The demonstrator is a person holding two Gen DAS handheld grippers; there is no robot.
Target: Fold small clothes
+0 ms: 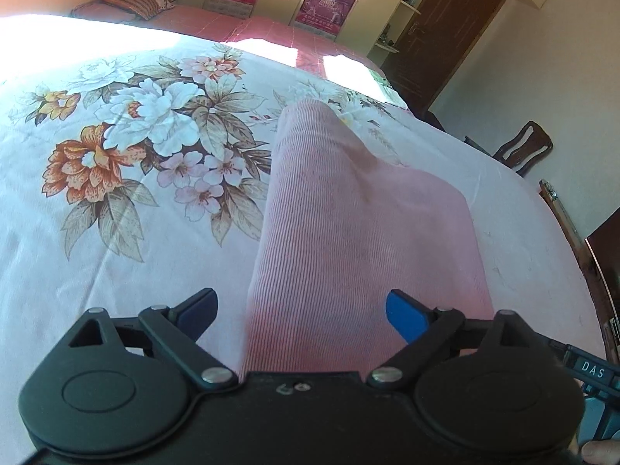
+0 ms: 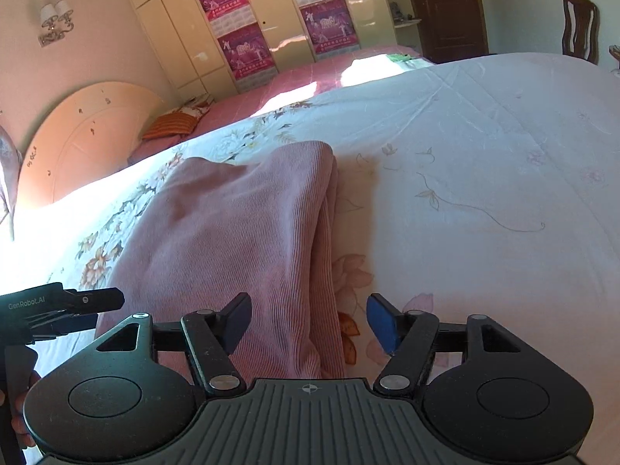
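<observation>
On the bed's floral sheet [image 1: 128, 178] lies the pink ribbed garment [image 1: 348, 232], folded into a long strip with layered edges along its right side in the right wrist view. Both my tongs are spread open and grip nothing: my left tongs [image 1: 302, 314] sit over the garment's near end, my right tongs [image 2: 310, 321] straddle its right edge. Posters [image 2: 244, 50] hang on the wardrobe [image 2: 186, 38] beyond.

Your left gripper's [image 1: 301, 313] body hides the near end of the pink garment [image 1: 348, 232], the right gripper's [image 2: 309, 321] body covers its near hem too, and the wardrobe posters' [image 2: 244, 52] print is probably too small for you to read.
</observation>
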